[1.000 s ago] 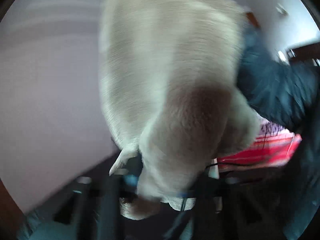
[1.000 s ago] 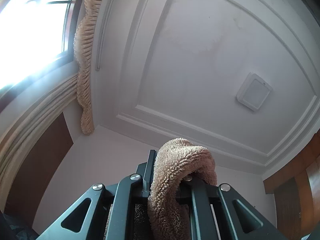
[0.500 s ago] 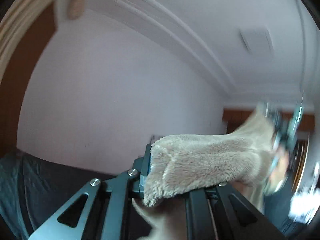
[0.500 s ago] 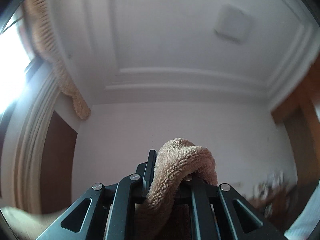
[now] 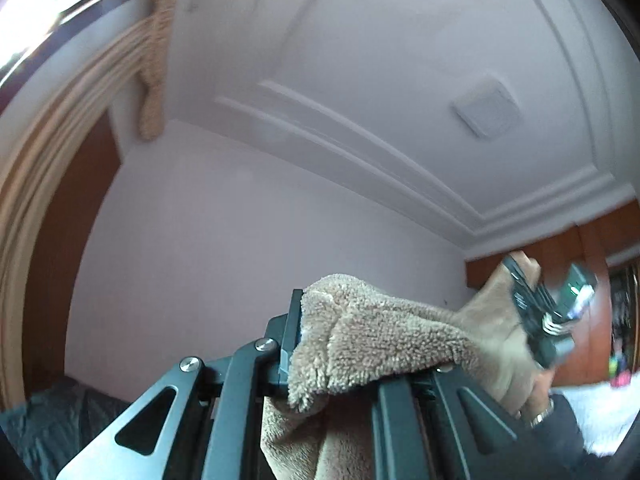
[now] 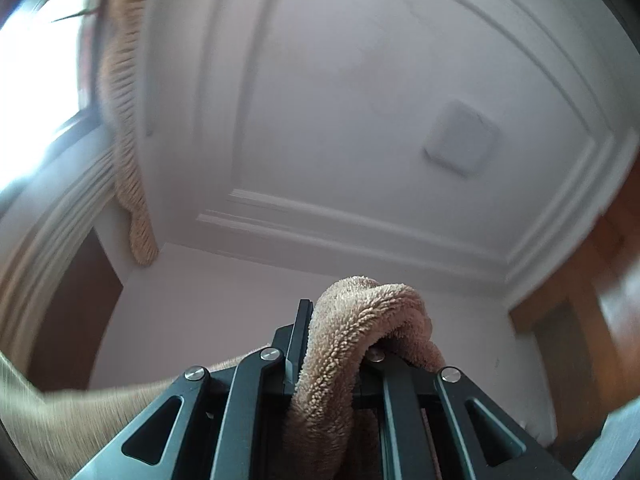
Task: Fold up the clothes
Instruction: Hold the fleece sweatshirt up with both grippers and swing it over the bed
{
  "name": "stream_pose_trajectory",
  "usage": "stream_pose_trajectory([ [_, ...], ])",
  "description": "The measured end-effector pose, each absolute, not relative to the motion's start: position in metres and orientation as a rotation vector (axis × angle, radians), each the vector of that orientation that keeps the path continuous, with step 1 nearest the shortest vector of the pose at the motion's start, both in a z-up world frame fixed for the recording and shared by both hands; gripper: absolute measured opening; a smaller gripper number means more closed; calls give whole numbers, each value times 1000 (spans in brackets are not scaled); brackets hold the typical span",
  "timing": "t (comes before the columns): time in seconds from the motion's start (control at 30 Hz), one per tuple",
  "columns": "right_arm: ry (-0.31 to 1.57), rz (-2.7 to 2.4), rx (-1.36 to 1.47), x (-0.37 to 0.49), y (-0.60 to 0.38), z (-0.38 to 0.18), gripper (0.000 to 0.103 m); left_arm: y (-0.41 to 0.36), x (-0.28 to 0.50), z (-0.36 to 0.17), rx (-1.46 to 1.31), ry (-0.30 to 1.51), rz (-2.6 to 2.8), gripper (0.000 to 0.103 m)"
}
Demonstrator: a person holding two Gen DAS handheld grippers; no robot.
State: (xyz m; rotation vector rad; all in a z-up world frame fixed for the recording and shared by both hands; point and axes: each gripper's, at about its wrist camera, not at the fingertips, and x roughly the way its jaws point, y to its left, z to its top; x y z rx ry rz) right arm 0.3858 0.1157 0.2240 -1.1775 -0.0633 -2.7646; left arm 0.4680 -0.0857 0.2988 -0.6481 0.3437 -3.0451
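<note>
White panelled ceiling (image 5: pixel 360 60) fills both views, no work surface visible. Left gripper (image 5: pixel 340 344) clamped on a fold of the tan fleece garment (image 5: pixel 380 340); right gripper (image 6: pixel 340 344) likewise clamped on it, below the square ceiling vent (image 6: pixel 460 136). Advice: keep both pinches level, pull the span taut, then lower evenly.

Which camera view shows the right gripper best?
The left wrist view: it shows the right gripper from outside, blurred, in a hand, with the beige fleece garment stretched toward it. The right wrist view shows only its own fingers, shut on a fleece fold.
</note>
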Motion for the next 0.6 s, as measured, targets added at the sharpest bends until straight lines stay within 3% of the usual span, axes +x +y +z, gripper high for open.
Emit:
stream_pose_trajectory([
  [0.07,-118,-2763,-1137,385,124,229,11,-96,471,302,-651,434,-3021,12],
  [0.13,-60,-2767,-1132,388,114,226,11,-105,478,307,-660,496,-3003,12],
  [0.23,74,-2792,-1114,388,92,223,11,-106,470,306,-604,464,-2994,12],
  [0.4,-64,-2802,-1262,405,105,227,11,-119,472,300,-637,528,-2964,12],
  [0.6,45,-2756,-1502,436,84,212,11,-118,490,305,-765,467,-2849,12],
])
